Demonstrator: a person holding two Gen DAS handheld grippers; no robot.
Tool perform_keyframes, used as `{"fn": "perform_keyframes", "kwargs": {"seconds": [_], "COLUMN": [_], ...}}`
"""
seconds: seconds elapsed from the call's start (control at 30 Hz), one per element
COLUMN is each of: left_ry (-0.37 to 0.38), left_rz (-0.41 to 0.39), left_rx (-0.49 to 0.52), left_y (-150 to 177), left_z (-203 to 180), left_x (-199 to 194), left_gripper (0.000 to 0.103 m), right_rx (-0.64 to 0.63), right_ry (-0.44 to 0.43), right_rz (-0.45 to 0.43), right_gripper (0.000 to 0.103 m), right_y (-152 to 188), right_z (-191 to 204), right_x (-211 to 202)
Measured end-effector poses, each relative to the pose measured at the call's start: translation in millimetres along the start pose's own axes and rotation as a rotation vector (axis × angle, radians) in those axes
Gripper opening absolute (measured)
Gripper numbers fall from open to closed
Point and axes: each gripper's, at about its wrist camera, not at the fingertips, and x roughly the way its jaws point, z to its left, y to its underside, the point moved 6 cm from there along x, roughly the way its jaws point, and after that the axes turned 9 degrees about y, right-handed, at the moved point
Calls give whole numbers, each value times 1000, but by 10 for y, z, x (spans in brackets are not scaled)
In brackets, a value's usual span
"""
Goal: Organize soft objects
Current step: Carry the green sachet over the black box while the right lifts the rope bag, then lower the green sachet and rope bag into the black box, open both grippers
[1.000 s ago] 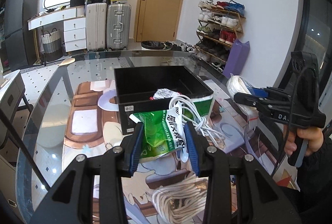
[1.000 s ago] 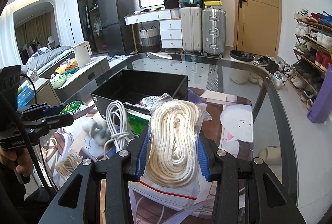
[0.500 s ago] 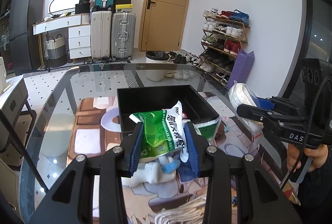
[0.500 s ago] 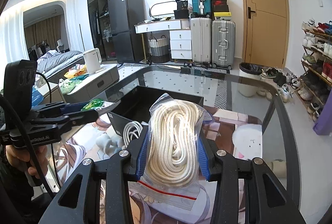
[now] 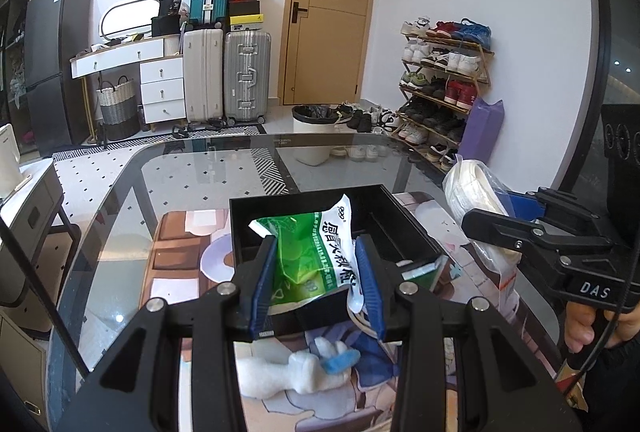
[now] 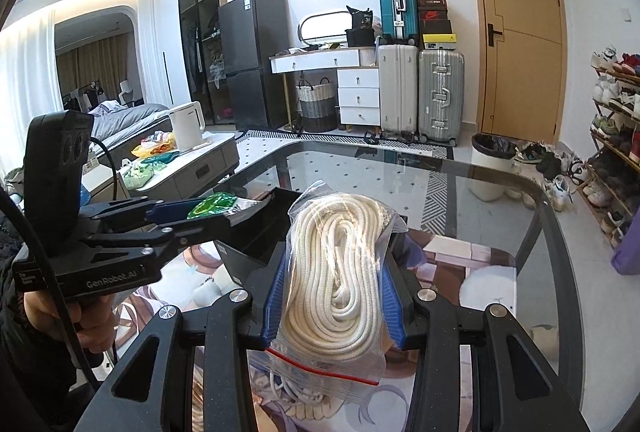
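**Two bags held above the glass table**

On the glass table [image 5: 192,168] lies a cartoon-print mat [image 5: 176,264], and on the mat stands an open black box [image 5: 404,228]. The left gripper [image 5: 316,272] is clamped on a green and white pouch [image 5: 316,248], which hangs over the near wall of the box, clear of the table. The right gripper [image 6: 334,284] is clamped on a clear zip bag of coiled white rope [image 6: 340,268], held off the table just beside the box, on its right side in the left wrist view. A white plush toy [image 5: 280,372] with a blue piece lies on the mat in front of the box, below the left gripper. A loose white cord [image 6: 292,388] shows under the rope bag.
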Motion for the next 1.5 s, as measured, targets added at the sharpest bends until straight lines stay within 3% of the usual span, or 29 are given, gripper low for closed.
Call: {"fn": "perform_keyframes", "kwargs": {"seconds": [0.87,1.5], "left_ry": [-42,-56], "left_rz": [26,73], "left_rx": [-36,-35], "left_y": [-192,-145], "left_z": [156,239], "left_x": [362,606], "left_gripper": [38,38], "right_rx": [-25,-24], "right_ry": [-39,-48], "right_rz": [21,67], "right_gripper": [42,42], "right_y": [-271,-257], "right_z": [41,-27], "right_x": [454,813]}}
